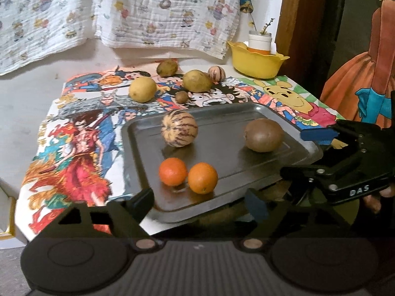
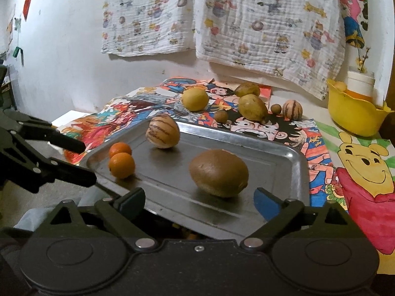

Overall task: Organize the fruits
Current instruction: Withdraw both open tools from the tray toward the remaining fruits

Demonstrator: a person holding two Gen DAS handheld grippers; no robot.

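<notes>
A metal tray (image 1: pixel 222 148) (image 2: pixel 271 167) lies on a cartoon-print cloth (image 1: pixel 81 128). On it rest two oranges (image 1: pixel 172 171) (image 2: pixel 122 165), a striped melon-like fruit (image 1: pixel 179 127) (image 2: pixel 162 131) and a big brown fruit (image 1: pixel 263 135) (image 2: pixel 219 172). Behind the tray the cloth bears a lemon (image 1: pixel 142 89) (image 2: pixel 195 99), two yellow-green fruits (image 1: pixel 197 81), small brown fruits (image 2: pixel 220 116) and a smaller striped fruit (image 1: pixel 216 73). My left gripper (image 1: pixel 200 203) (image 2: pixel 84 161) is open at the tray's near left edge. My right gripper (image 2: pixel 198 198) (image 1: pixel 308 153) is open at its near right edge, holding nothing.
A yellow bowl (image 1: pixel 256 61) (image 2: pixel 355 116) with a white jar in it stands at the back right of the table. Printed cloths (image 2: pixel 246 24) hang on the wall behind. A hand shows on the right gripper's handle in the left wrist view.
</notes>
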